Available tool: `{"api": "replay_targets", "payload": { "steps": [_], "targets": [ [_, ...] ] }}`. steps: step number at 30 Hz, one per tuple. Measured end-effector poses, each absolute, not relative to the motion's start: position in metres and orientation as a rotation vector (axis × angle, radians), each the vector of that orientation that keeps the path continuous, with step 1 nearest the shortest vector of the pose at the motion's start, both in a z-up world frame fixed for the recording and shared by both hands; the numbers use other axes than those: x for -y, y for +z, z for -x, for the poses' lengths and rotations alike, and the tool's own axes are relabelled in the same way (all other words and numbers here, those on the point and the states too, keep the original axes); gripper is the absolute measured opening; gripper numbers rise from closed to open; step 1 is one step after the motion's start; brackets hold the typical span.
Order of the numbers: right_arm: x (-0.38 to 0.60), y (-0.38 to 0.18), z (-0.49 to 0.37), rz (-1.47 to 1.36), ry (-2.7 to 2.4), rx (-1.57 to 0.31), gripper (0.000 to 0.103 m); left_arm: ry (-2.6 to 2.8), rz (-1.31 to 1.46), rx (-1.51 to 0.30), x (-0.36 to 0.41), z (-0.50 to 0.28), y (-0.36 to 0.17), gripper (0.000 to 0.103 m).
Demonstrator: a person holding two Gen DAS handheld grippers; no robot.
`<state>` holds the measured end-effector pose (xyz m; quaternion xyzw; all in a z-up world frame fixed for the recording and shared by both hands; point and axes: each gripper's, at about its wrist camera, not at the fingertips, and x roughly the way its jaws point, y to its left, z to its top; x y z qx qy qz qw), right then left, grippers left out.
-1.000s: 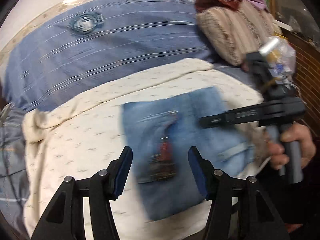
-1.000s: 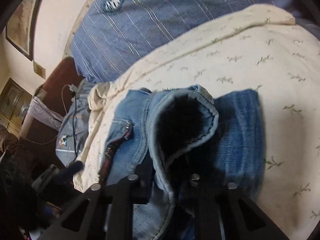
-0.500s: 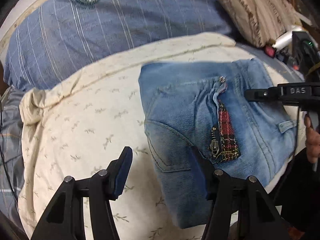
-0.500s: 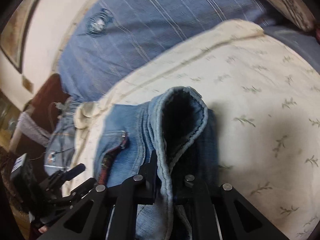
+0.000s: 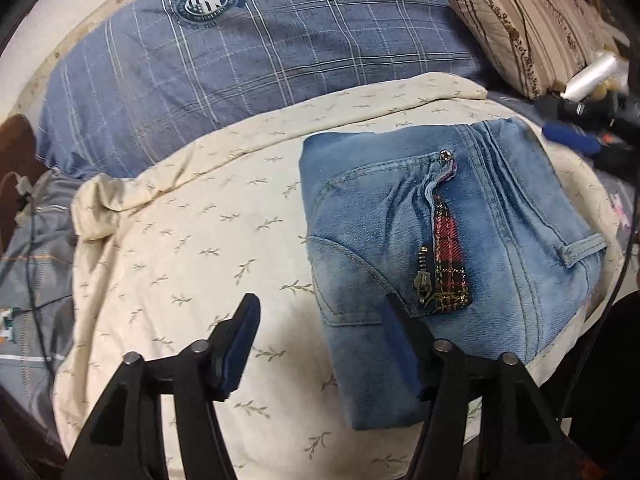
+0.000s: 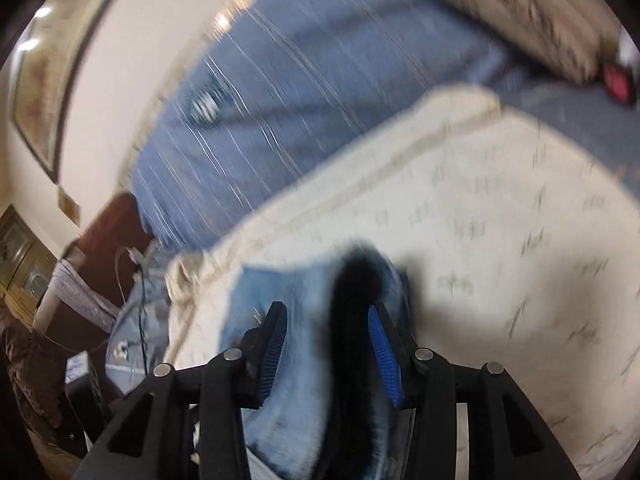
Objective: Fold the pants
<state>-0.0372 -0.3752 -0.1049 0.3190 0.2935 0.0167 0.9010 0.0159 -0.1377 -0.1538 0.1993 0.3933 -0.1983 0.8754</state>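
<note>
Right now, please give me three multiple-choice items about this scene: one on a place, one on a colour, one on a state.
1. Where do the folded jeans lie?
A. on the cream leaf-print cloth
B. on the striped cushion
C. on bare floor

2. What colour is the plaid strip by the zipper?
A. green
B. red
C. yellow

3. How is the left hand-held gripper?
A. shut on the jeans
B. shut on the cloth
C. open, holding nothing

Answers:
1 A: the cream cloth surrounds the jeans.
2 B: red checks show along the strip.
3 C: its blue pads stand wide apart with nothing between them.
</note>
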Motion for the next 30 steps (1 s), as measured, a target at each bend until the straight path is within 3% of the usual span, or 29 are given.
{"api": "replay_targets", "payload": {
  "steps": [3, 10, 12, 16, 30],
  "targets": [
    [0.362, -0.093, 0.034, -0.632, 0.116, -0.564, 0.046, -0.393, -0.474, -0.806, 0.145, -0.011, -0.155, 0.066],
    [0.331, -0.111, -0.014, -0.566, 0.09, -0.726, 0.046, -0.386, -0.481, -0.803, 0.147, -0.015, -0.156, 0.066],
    [0.335, -0.129, -0.031, -0.558, 0.037, -0.817, 0.037, -0.38, -0.481, -0.805, 0.147, -0.017, -0.158, 0.066],
    [0.344, -0.152, -0.046, -0.583, 0.028, -0.887, 0.037, -0.384, -0.466, -0.816, 0.145, -0.021, -0.16, 0.067],
    [0.306, -0.111, 0.041, -0.504, 0.187, -0.808, 0.04, -0.382, -0.378, -0.821, 0.132, -0.015, -0.147, 0.067]
  ]
}}
